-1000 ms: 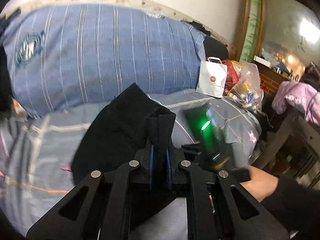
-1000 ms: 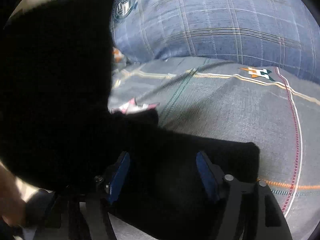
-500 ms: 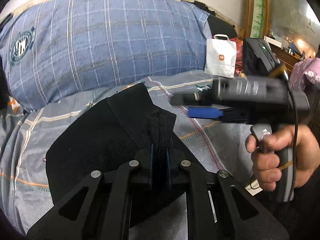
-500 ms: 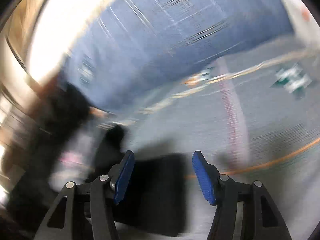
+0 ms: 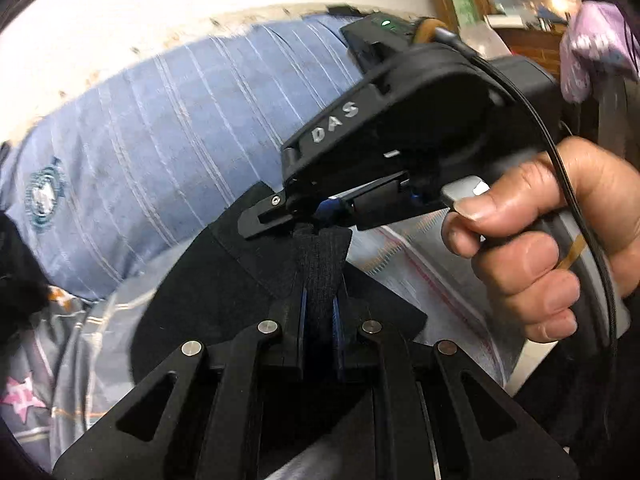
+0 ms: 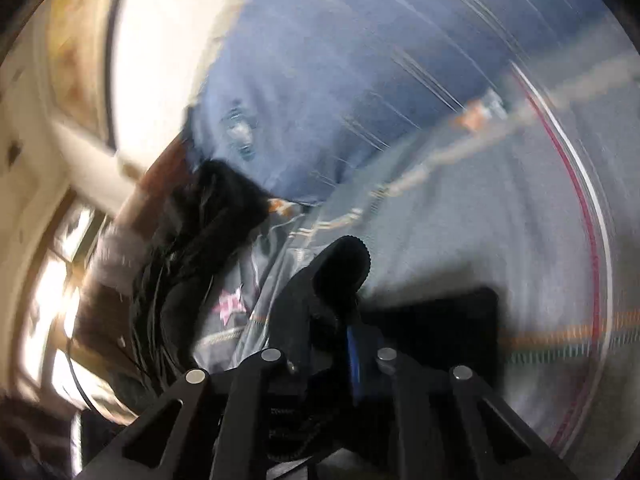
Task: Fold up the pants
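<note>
Since half a second ago the right gripper (image 5: 320,216) has swung in and clamped the same bunched fold of black knit pants (image 5: 224,280) that the left gripper (image 5: 320,312) grips, over the grey striped bedsheet (image 6: 500,232); beyond, a blue plaid pillow (image 5: 180,140).

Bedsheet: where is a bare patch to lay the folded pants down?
The grey bedsheet lies bare right of the black pants, below the blue pillow. It is crowded at the left edge, by the dark clothes.

Right claw (image 6: 332,320) pinches black pants (image 6: 340,264).
</note>
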The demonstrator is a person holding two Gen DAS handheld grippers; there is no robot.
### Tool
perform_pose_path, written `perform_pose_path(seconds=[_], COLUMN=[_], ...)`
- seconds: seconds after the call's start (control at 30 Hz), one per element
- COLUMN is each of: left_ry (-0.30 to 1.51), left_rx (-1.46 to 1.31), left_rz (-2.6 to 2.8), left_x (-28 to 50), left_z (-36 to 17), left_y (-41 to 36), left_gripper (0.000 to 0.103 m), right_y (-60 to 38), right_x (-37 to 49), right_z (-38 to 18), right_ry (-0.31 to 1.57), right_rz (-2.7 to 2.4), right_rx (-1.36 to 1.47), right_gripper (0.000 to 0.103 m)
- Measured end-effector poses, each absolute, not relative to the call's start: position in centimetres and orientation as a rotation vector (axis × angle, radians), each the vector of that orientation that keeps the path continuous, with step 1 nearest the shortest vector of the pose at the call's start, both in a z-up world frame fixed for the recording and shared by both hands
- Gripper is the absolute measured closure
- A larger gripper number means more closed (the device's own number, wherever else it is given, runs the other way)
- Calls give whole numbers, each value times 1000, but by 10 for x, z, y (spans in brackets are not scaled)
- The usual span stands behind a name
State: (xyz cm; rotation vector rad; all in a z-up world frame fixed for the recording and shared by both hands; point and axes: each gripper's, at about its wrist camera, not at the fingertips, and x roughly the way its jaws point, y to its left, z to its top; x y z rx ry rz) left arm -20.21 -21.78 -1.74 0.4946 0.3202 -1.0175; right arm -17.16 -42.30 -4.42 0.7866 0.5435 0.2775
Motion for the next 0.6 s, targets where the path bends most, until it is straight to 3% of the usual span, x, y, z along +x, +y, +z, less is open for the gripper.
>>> perform_pose_path(seconds=[0.23, 0.3, 0.5, 0.6], left_ry=[201, 200, 449, 445], left_rx=[415, 442, 551, 565], left_rz=[-971, -990, -1027, -1032], left_x=[-214, -218, -200, -202], left_z=[34, 27, -46, -50], left_y=[-213, -224, -255, -256], left_gripper=[94, 94, 93, 93], right_y=[-438, -449, -462, -459], right_x=[-193, -202, -185, -176], right_z=[-18, -20, -75, -82], right_ry=[304, 292, 692, 755], right_rz=[396, 393, 78, 39], right_rx=[841, 869, 854, 806], right_gripper=[96, 97, 98, 98])
